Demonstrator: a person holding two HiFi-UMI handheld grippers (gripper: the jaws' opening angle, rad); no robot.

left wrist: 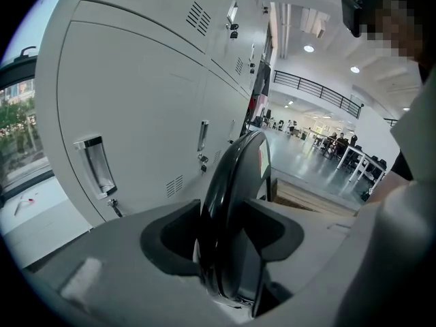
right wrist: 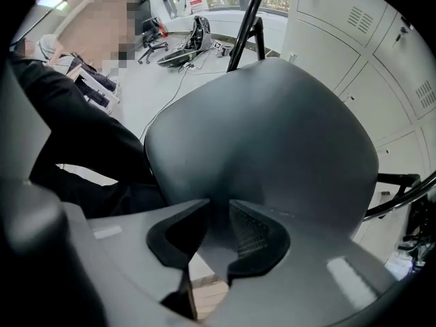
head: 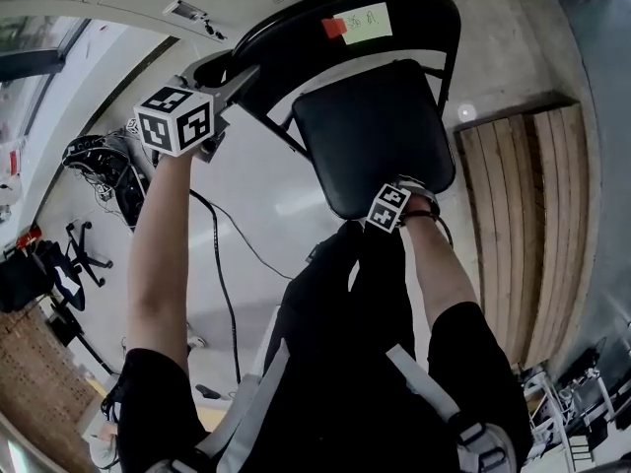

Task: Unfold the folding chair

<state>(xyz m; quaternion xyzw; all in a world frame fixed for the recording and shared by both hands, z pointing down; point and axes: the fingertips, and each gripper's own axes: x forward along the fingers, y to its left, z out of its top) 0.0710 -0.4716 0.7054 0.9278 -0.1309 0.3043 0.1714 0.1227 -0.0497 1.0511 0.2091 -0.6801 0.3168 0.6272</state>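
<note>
A black folding chair stands in front of me, partly opened. In the head view its curved backrest is at the top and its seat is below it. My left gripper is shut on the backrest's left edge. The left gripper view shows that rim running up between the jaws of the left gripper. My right gripper points down at the seat's near edge. In the right gripper view the seat fills the frame, and the right gripper is shut on its edge.
Grey lockers stand close behind the chair. A wooden platform lies to the right. A black cable crosses the floor on the left, near an office chair base and a heap of gear. A green note is stuck on the backrest.
</note>
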